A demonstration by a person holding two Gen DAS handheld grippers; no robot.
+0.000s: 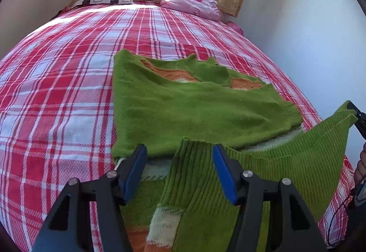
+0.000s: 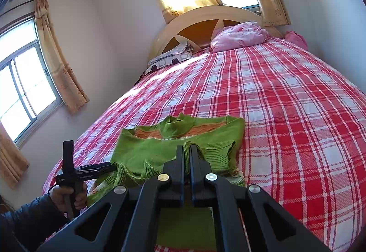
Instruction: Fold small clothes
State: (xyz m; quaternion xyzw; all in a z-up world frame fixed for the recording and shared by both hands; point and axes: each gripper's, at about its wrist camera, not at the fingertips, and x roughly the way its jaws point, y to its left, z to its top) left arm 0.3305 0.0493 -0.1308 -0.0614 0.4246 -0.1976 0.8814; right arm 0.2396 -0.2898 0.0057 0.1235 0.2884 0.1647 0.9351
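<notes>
Nearest the lens, the left tool (image 1: 179, 155) stood open over the sweater (image 1: 194, 105), its ribbed hem between the pads, ungripped. Right tool (image 2: 186, 155) pinched the hem. Sweater lay on the bed (image 1: 57, 91), headboard beyond.

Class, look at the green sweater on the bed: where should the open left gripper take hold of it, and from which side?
Grip the ribbed hem of the green sweater, coming from the near edge of the bed. That hem already drapes loosely between the left gripper pads, while the right gripper pinches its other end, lifting it.
</notes>
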